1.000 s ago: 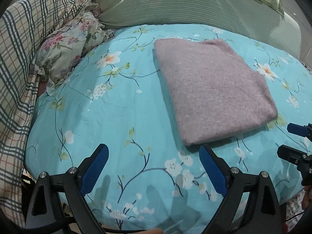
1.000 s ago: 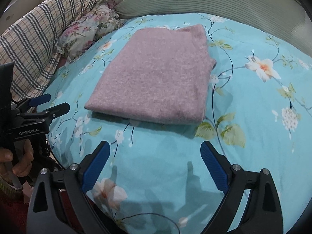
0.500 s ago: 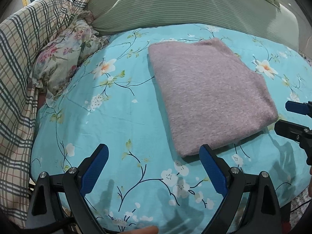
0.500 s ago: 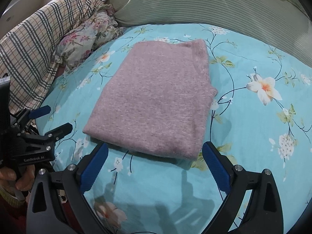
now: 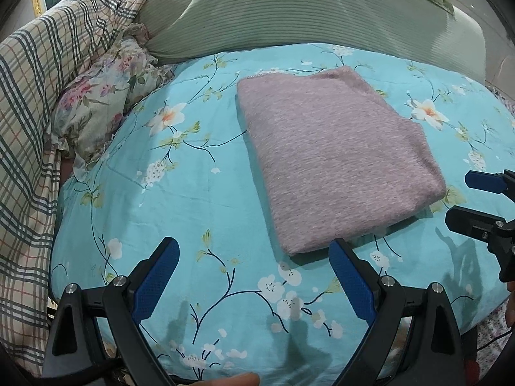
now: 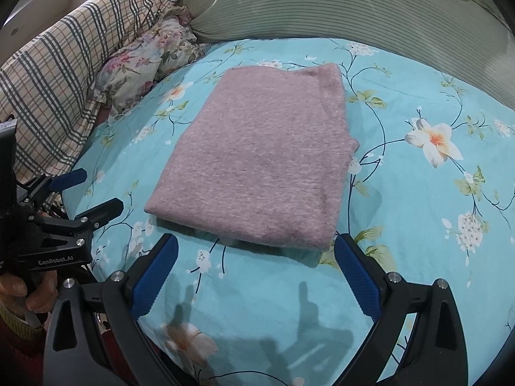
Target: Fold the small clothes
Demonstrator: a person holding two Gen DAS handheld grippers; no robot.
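A mauve fuzzy knit garment (image 5: 334, 157) lies folded into a flat rectangle on the turquoise floral bedspread (image 5: 180, 199); it also shows in the right wrist view (image 6: 264, 164). My left gripper (image 5: 254, 270) is open and empty, hovering just short of the garment's near left corner. My right gripper (image 6: 256, 267) is open and empty, its jaws spanning the garment's near edge without touching it. Each gripper shows in the other's view: the right one at the far right (image 5: 466, 199), the left one at the far left (image 6: 90, 193).
A green ribbed pillow (image 5: 289, 9) lies behind the garment. A plaid quilt (image 5: 35, 96) and a floral ruffled cushion (image 5: 106, 96) are piled at the left. The bed edge drops off near both grippers.
Both grippers have moved forward toward the folded garment's near edge, so it looms larger. Both stay open. The garment has not moved.
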